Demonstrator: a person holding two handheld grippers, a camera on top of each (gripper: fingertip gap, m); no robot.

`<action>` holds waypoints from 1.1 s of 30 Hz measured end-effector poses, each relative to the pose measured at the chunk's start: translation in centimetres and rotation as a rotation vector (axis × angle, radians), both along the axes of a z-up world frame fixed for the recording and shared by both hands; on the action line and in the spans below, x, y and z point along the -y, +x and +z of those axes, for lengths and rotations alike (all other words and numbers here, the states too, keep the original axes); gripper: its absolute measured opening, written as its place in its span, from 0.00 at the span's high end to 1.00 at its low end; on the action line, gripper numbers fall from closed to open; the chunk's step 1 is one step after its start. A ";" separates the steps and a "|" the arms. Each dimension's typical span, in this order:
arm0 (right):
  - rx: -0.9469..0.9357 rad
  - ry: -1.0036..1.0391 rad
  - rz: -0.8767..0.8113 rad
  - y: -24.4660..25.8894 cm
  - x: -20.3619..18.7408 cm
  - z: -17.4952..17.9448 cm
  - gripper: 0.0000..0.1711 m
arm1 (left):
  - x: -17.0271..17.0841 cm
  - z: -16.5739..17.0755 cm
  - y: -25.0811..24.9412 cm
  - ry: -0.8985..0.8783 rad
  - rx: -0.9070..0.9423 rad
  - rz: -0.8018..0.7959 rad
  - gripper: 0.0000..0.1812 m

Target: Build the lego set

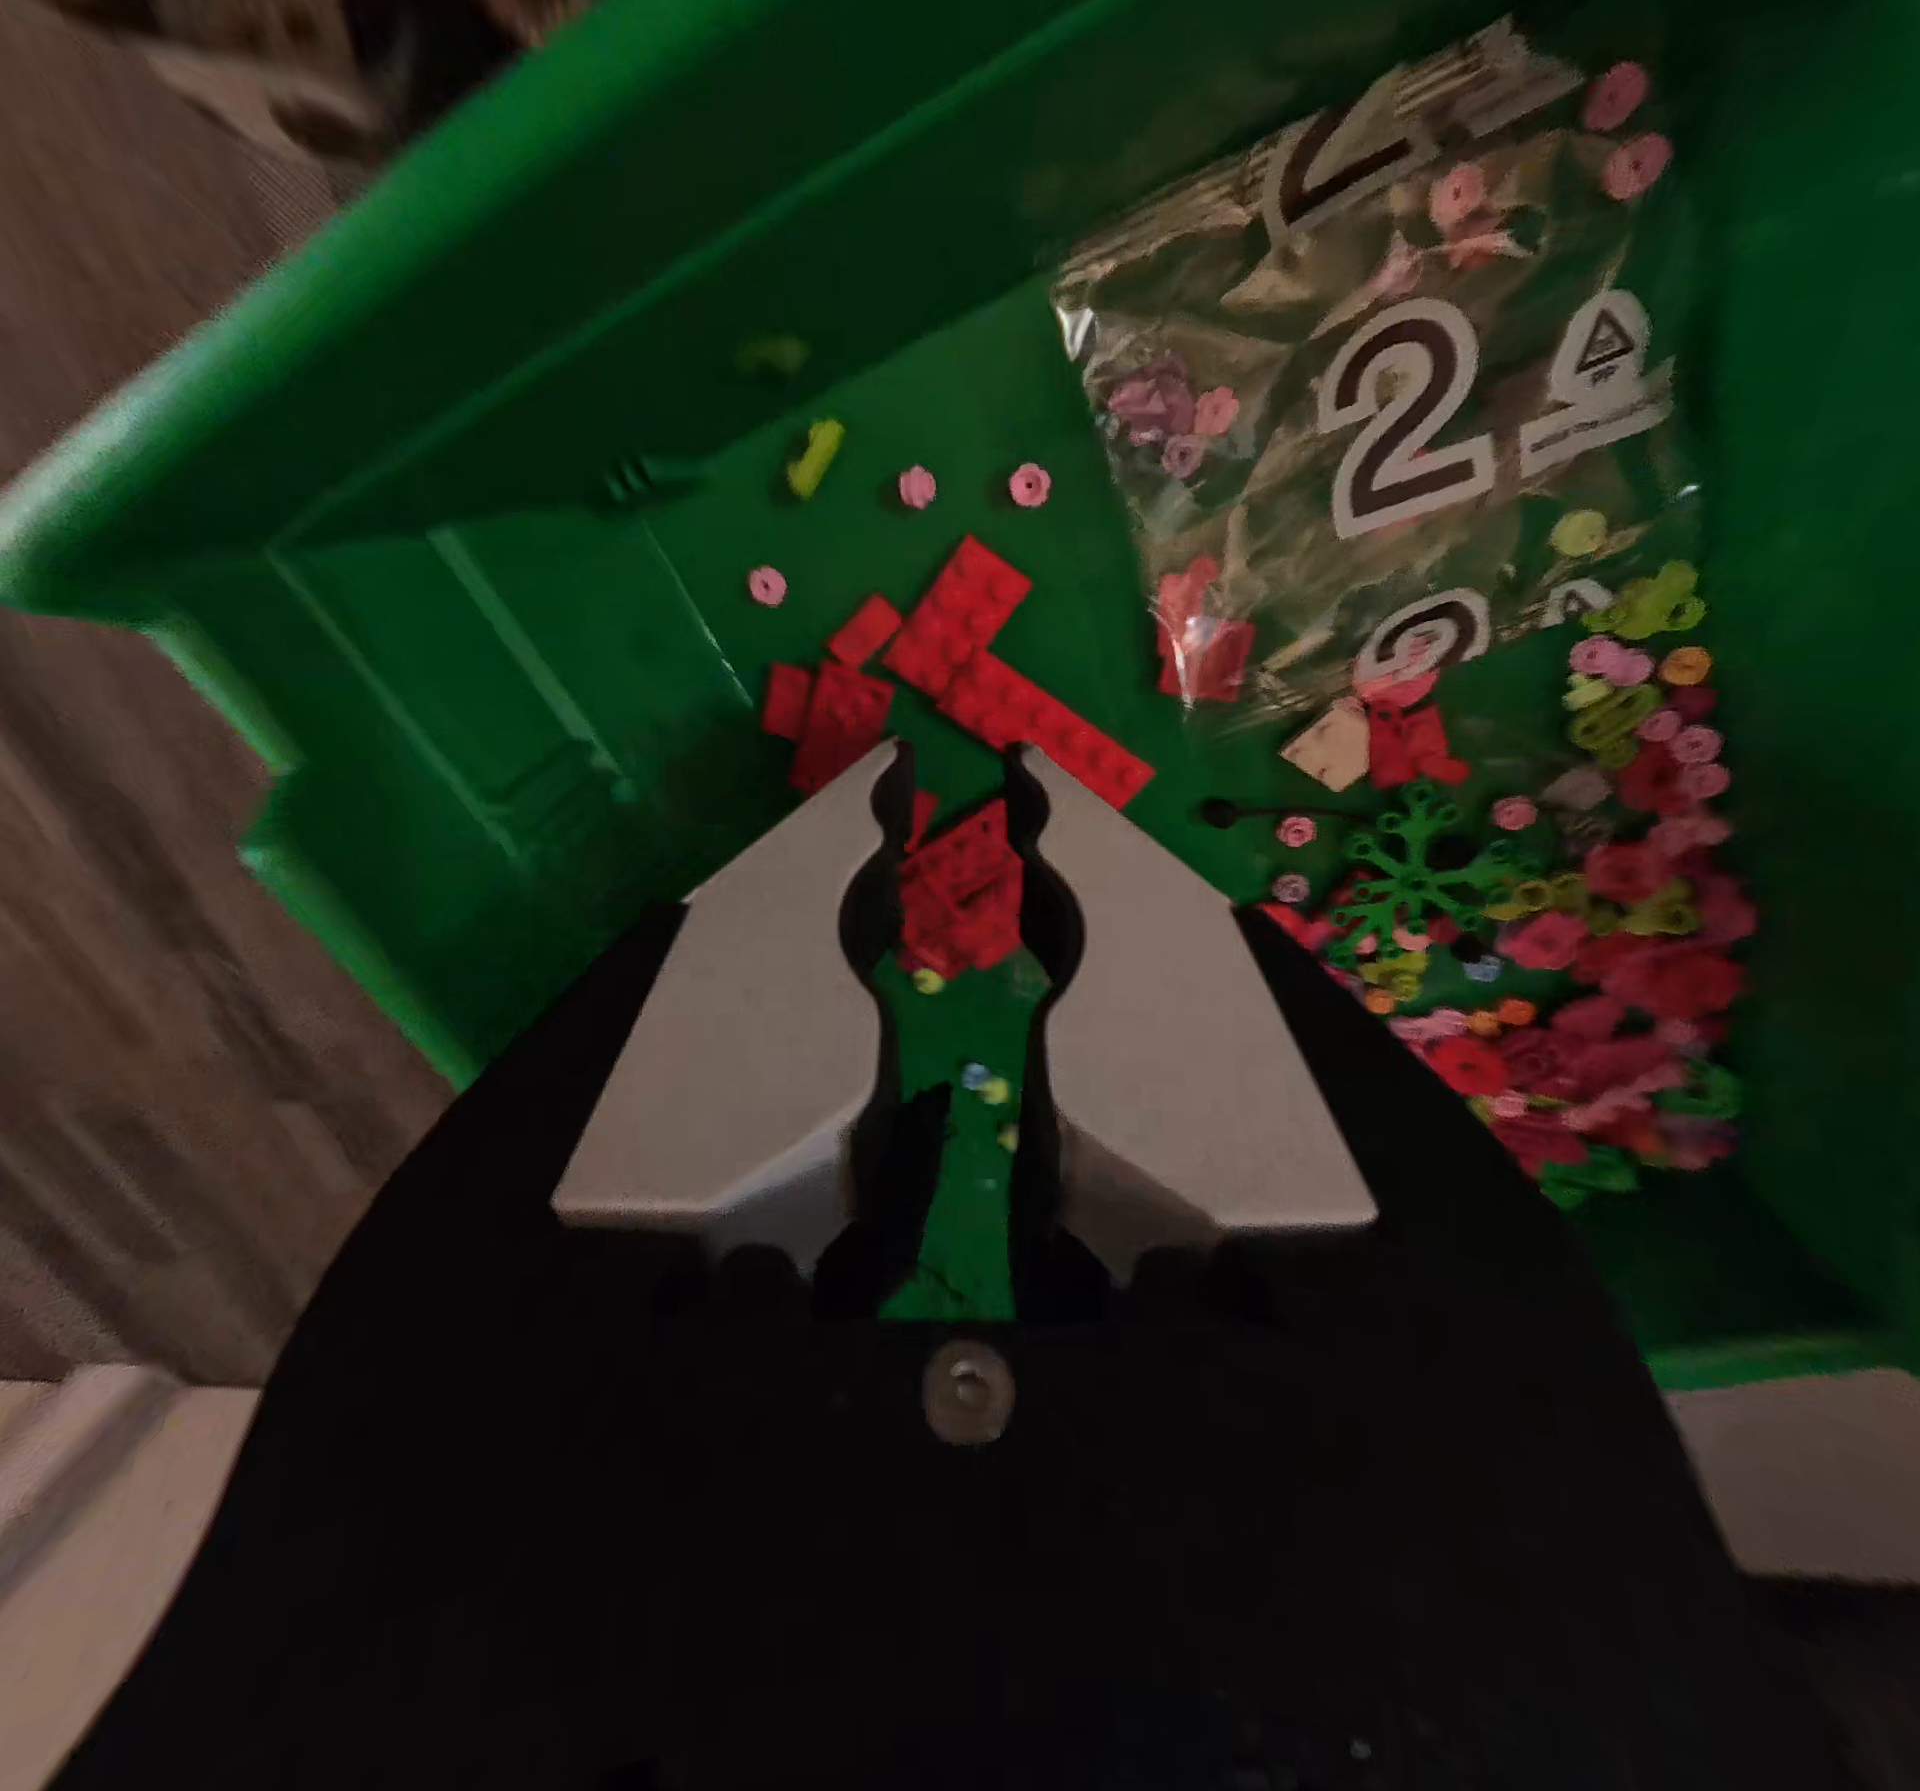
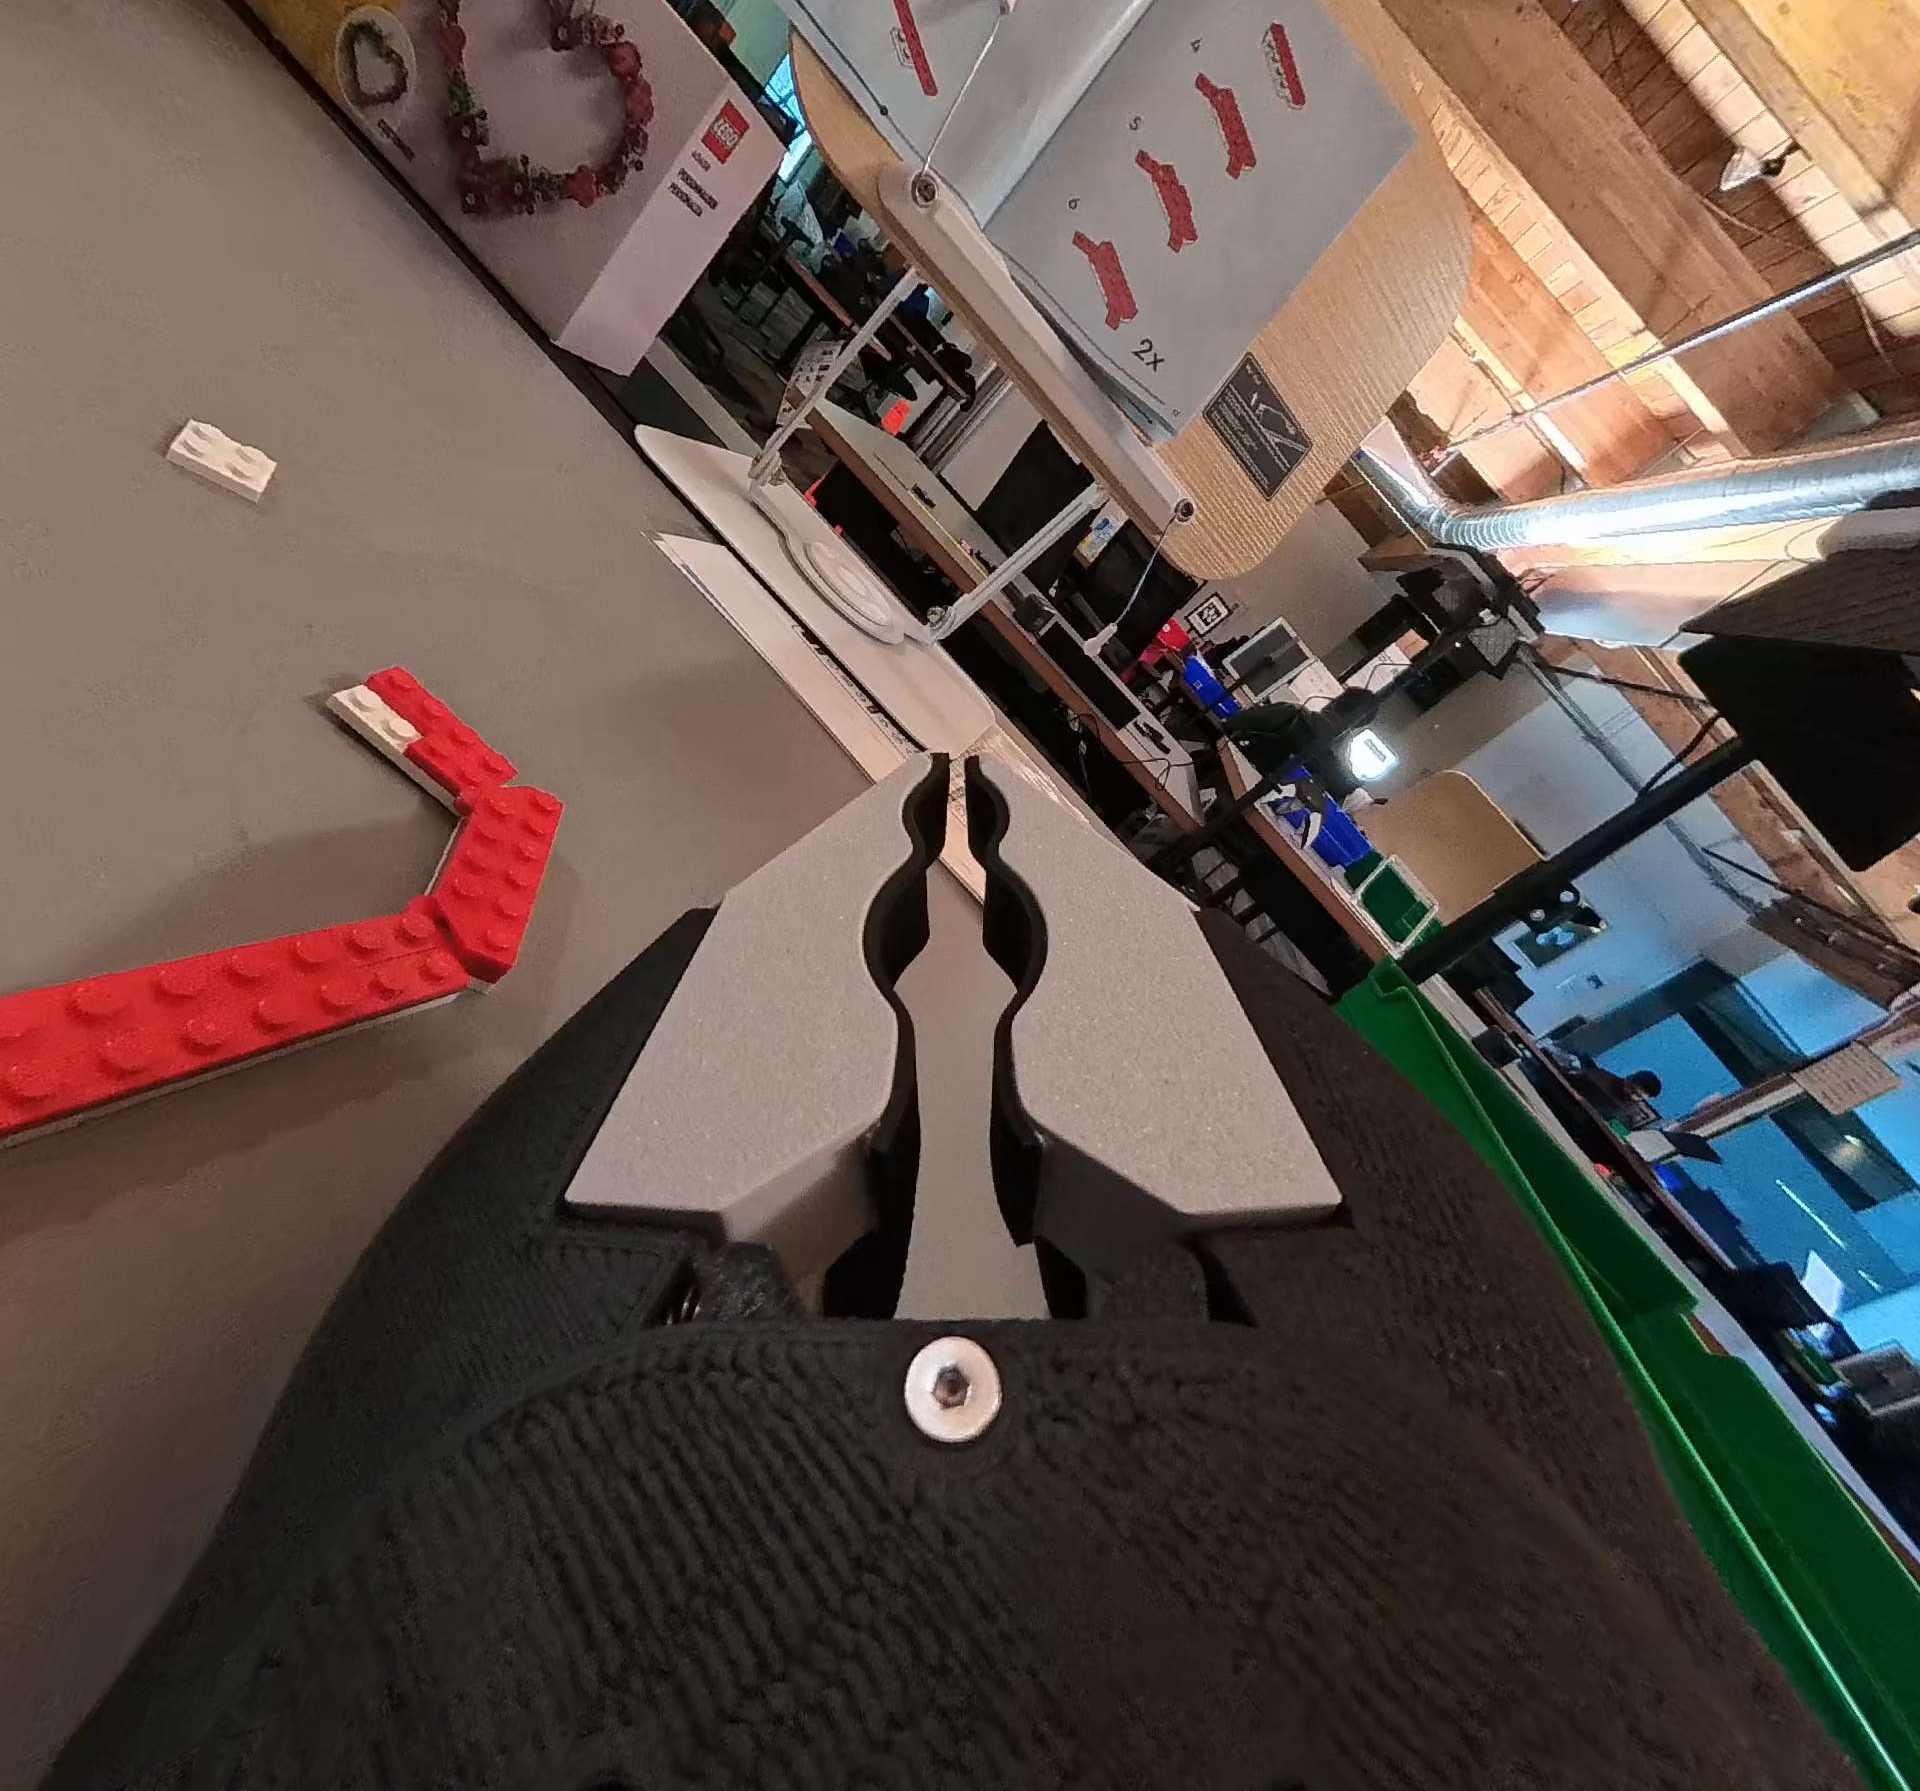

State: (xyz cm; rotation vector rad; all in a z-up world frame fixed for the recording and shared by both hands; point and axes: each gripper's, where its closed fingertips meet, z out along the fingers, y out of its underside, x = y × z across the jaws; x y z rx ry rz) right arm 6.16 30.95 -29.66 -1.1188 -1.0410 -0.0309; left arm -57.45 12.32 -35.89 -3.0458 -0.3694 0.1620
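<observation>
In the left wrist view my left gripper [image 1: 961, 754] reaches down into a green bin [image 1: 623, 235]. Its jaws stand a small way apart, closed on a red plate [image 1: 961, 884] that fills the gap between them. More loose red plates [image 1: 966, 629] lie on the bin floor just beyond the fingertips. In the right wrist view my right gripper [image 2: 956, 765] is shut and empty above the grey table. To its left lies the partly built red strip on white plates [image 2: 260, 993], bent at an angle. A single white plate [image 2: 221, 460] lies farther off.
The bin holds a clear numbered bag [image 1: 1382, 411], a pile of pink, red and lime pieces [image 1: 1621, 962], a green leaf piece [image 1: 1418, 874] and small pink rounds [image 1: 916, 486]. The set's box [image 2: 540, 131] and a booklet on a stand [image 2: 1195, 162] stand behind the table. The bin's rim [image 2: 1558, 1222] is at right. Some 65 cm of space lies between my two pairs of fingers.
</observation>
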 end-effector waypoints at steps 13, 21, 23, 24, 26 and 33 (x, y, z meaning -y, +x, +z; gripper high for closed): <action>-0.001 0.000 0.009 -0.1 0.1 0.0 0.99 | 4.5 -0.6 1.2 -0.248 0.002 -0.034 1.00; -0.003 0.002 0.006 0.0 0.1 0.1 0.99 | 4.9 -1.3 0.2 -0.271 -0.062 -0.059 1.00; -0.002 0.001 0.005 0.0 0.1 0.0 0.99 | 5.0 -1.5 0.2 -0.283 -0.070 -0.066 1.00; -0.002 0.001 0.004 0.0 0.1 0.1 0.99 | 5.1 -1.6 0.3 -0.291 -0.072 -0.067 1.00; -0.003 0.001 0.004 0.0 0.1 0.1 0.99 | 5.3 -1.8 0.4 -0.309 -0.081 -0.076 1.00; -0.001 0.000 0.004 0.0 0.1 0.0 0.99 | 3.4 -1.8 2.0 -0.189 -0.019 -0.115 1.00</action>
